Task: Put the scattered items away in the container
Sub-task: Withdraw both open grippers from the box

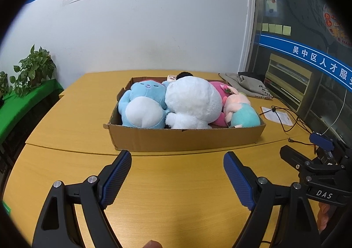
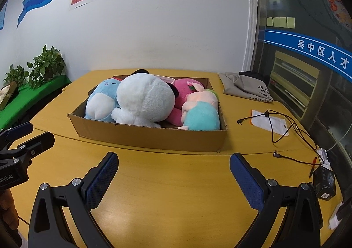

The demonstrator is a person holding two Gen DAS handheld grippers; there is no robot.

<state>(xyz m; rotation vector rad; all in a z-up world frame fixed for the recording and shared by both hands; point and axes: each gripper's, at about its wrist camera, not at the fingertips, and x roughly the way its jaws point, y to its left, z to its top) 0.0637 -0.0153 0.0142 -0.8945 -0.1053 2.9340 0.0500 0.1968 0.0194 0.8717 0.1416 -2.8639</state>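
- Your left gripper [image 1: 177,164] and right gripper [image 2: 173,165] hover in front of the box [image 1: 187,138], fingers spread wide, holding nothing.
- The toys already sit inside the box: blue plush [image 1: 143,105], white plush [image 1: 193,103], pink plush [image 1: 220,92], teal plush [image 1: 244,116].
- Judged from this, the tidying looks complete; no stray toy shows near the box.
- Right of the box lie a cable [image 2: 283,122], a pouch [image 2: 268,124] and a grey bag [image 2: 244,85]; keep clear of the cable.
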